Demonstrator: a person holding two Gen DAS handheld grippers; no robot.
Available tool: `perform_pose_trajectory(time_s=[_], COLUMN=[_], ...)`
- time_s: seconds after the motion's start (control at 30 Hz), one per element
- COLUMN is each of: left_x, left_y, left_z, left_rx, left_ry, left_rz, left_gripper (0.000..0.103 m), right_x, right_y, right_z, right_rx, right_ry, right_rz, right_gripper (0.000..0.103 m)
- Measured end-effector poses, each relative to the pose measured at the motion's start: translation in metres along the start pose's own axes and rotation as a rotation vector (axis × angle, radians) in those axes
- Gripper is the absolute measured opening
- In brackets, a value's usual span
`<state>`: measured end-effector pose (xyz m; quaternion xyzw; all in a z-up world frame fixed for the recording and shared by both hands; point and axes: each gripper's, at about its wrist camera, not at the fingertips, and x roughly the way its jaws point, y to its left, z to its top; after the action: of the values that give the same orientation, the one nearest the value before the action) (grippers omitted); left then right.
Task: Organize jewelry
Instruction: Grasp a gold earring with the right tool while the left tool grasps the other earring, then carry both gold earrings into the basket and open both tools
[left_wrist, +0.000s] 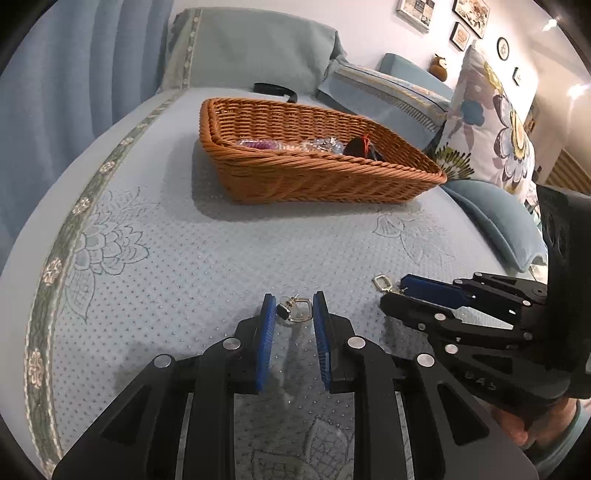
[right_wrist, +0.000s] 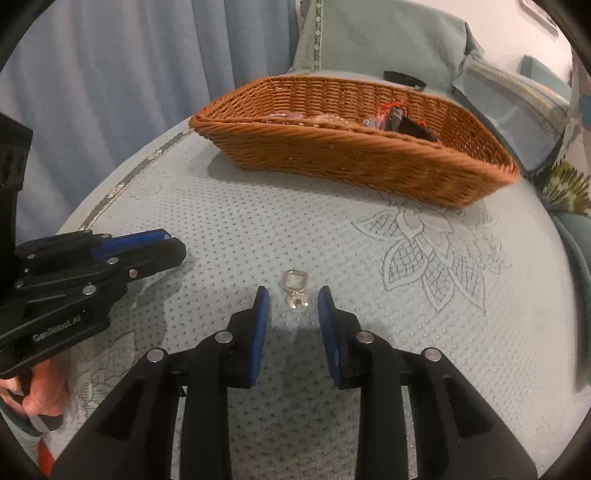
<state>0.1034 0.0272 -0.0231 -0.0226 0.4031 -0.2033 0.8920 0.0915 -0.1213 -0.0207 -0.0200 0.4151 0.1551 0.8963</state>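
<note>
Bedspread w/ wicker basket (left_wrist: 314, 173) at 12. L gripper (left_wrist: 294, 308) pinches a clear earring (left_wrist: 293, 313); R gripper (right_wrist: 294, 297) straddles a silver earring (right_wrist: 295, 291), no contact. Judgement: lift straight up, slow, carry to basket.

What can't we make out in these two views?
- Basket contents: both views; the near wall hides most, and the visible bits are too small to identify.
- Dark-stone earring at the left hand-held gripper: right wrist view, behind its side-on fingers.
- Silver earring at the right hand-held gripper: left wrist view, partly behind its fingertip.
</note>
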Motion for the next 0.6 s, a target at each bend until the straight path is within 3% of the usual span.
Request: perform_pose_trajectory(time_s=[0.03, 0.27, 0.5, 0.6], left_x=[-0.001, -0.019, -0.063, -0.077], left_y=[0.000, -0.007, -0.027, -0.037], left_z=[0.000, 0.006, 0.032, 0.058], left_rx=[0.002, 0.017, 0.041, 0.063], left_ry=[-0.003, -0.063, -0.214, -0.285], left_rz=[-0.005, -0.033, -0.035, -0.039], left_gripper=[0.019, 0.019, 0.019, 0.019], right_x=[0.000, -0.023, -0.086, -0.104], right_y=[0.001, 0.009, -0.008, -0.023], right_z=[0.000, 0.003, 0.037, 0.064], right_rx=[-0.010, -0.039, 0.012, 0.040], right_ry=[0.003, -0.063, -0.220, -0.282], right_rz=[0.007, 0.018, 0.047, 0.051], right_gripper=[0.009, 0.009, 0.009, 0.009])
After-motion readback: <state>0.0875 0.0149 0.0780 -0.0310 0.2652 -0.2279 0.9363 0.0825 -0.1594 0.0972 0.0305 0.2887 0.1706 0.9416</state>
